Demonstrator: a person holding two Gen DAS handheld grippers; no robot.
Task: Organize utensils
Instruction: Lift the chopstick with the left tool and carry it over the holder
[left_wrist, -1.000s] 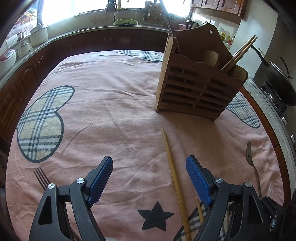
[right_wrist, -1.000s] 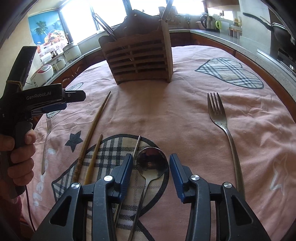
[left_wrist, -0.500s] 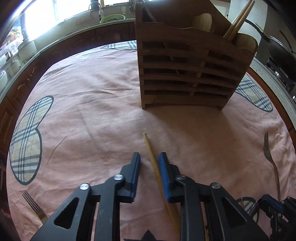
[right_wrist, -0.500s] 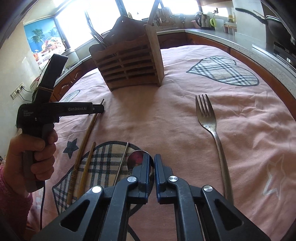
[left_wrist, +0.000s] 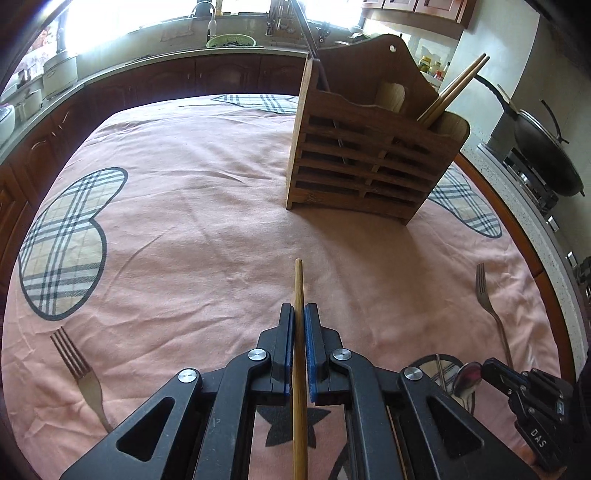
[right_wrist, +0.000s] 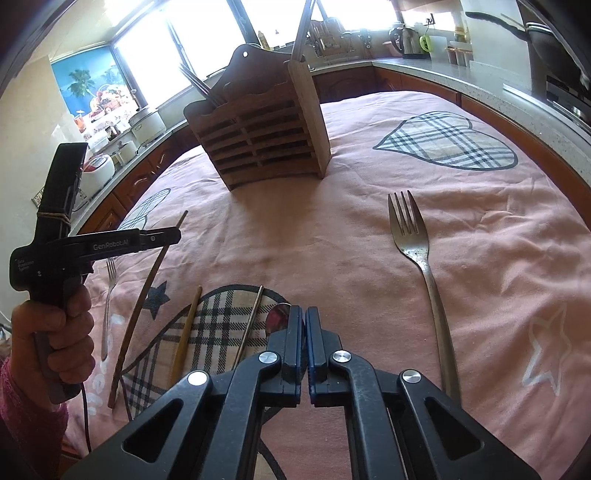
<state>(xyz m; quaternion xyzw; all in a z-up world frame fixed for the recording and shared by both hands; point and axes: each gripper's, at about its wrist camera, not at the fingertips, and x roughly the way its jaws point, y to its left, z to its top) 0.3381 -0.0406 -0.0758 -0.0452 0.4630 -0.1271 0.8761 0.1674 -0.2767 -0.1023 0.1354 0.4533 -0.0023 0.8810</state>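
Bright daylight from the kitchen windows (left_wrist: 155, 14) ahead of me, blown out white in both views. My slatted wooden utensil holder (left_wrist: 365, 155) is backlit; its front face is dark and it casts a soft shadow toward me on the pink cloth-covered worktop (left_wrist: 192, 221). Cloth wrinkles read sharp, centre focus is fine. Heavy fisheye bending at the edges, black vignette in the corners. Glare on the steel fork (right_wrist: 417, 254) in the right view. My black claw bodies fill the near frame, slightly soft.
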